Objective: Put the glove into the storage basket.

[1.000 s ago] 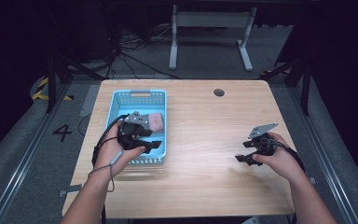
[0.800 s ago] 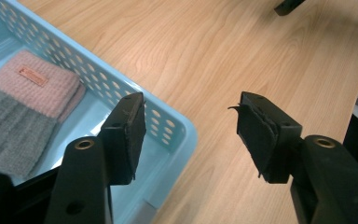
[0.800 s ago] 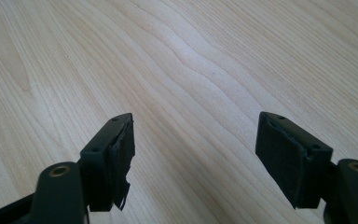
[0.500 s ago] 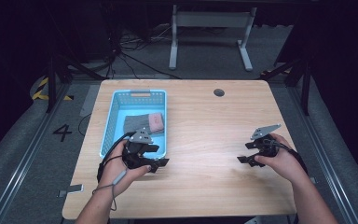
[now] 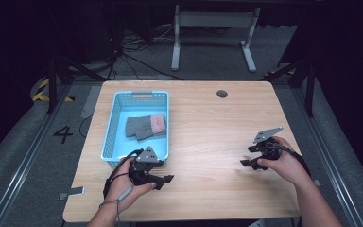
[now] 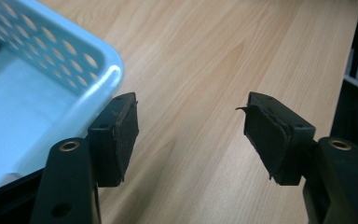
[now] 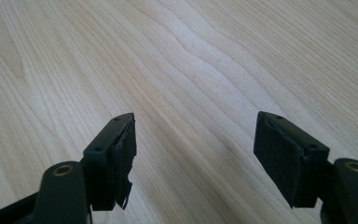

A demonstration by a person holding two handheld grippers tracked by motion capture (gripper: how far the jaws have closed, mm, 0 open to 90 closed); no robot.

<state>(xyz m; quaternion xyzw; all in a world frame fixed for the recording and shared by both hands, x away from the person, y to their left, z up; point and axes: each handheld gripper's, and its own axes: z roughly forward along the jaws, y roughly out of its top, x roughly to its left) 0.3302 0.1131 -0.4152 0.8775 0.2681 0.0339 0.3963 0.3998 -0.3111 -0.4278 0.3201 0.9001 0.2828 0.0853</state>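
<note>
One legible marking noted: a large digit "4" (image 5: 63, 134) painted in black on the grey floor (image 5: 23, 156), to the left of the table (image 5: 227, 118). Yellow-and-black hazard striping (image 5: 41, 90) lies on the floor farther back on that side; it bears no text. Nothing else legible.

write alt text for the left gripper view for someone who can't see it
The left gripper is open, its two black fingers apart with nothing between them, above a light wooden table. A corner of a light blue perforated plastic basket sits at the upper left, right beside the left-hand finger.
</note>
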